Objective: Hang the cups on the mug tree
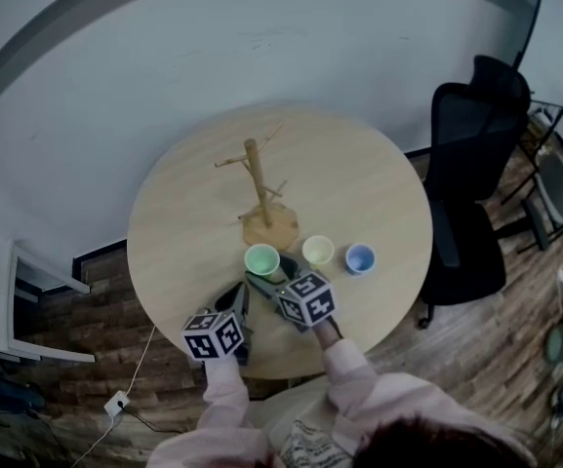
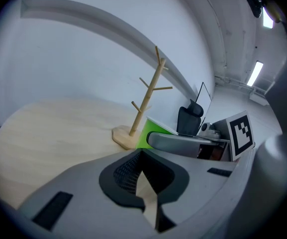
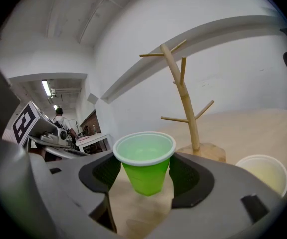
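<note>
The wooden mug tree point(image 1: 258, 198) stands near the middle of the round table point(image 1: 183, 222), with bare pegs point(image 3: 183, 101). My right gripper point(image 3: 144, 171) is shut on a green cup point(image 3: 144, 161), upright between its pads and seemingly just off the tabletop. In the head view that green cup point(image 1: 261, 259) sits just in front of the tree's base, at the right gripper point(image 1: 264, 279) tips. A yellow cup point(image 1: 317, 251) and a blue cup point(image 1: 360, 258) stand to its right. My left gripper point(image 1: 239, 295) hangs beside it, its tips together and empty point(image 2: 142, 156). A green cup point(image 2: 150, 132) edge shows behind the right gripper's finger.
A black office chair point(image 1: 468, 178) stands close to the table's right side. White furniture point(image 1: 3, 305) is at the far left, and a cable with a plug point(image 1: 115, 403) lies on the wooden floor. The yellow cup point(image 3: 262, 173) sits right of my right jaw.
</note>
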The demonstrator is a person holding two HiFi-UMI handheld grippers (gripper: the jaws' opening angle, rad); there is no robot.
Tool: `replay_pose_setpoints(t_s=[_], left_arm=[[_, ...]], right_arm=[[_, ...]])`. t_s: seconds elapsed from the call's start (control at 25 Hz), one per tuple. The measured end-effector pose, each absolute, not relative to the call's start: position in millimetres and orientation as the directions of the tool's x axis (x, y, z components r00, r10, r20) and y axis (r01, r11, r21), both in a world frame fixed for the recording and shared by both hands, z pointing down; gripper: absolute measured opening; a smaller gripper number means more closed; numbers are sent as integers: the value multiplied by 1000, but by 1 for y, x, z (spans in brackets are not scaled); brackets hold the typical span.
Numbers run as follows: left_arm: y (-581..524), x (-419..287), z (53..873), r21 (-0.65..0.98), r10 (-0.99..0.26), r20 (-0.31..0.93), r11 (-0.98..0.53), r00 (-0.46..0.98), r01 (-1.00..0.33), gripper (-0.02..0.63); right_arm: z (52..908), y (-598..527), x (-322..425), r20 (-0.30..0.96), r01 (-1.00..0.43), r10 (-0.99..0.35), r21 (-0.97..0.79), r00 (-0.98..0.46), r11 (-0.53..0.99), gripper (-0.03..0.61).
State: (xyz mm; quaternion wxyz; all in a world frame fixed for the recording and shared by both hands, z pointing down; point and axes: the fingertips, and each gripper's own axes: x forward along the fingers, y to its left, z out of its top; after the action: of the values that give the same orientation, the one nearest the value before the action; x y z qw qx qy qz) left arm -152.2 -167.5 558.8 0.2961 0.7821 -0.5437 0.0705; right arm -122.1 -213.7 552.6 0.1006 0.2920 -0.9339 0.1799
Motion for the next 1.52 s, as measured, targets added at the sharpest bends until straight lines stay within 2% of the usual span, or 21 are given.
replay_pose_setpoints(t_s=[0.88, 1.52], left_arm=[[-175, -171, 533, 386, -896, 376, -81, 237, -919, 5], [-189, -191, 514, 345, -907, 359, -89, 219, -934, 5]], right_arm=[[527, -229, -138, 222, -449, -391, -407, -893, 796, 291], [524, -246, -163, 206, -411, -360, -569, -910, 712, 291]])
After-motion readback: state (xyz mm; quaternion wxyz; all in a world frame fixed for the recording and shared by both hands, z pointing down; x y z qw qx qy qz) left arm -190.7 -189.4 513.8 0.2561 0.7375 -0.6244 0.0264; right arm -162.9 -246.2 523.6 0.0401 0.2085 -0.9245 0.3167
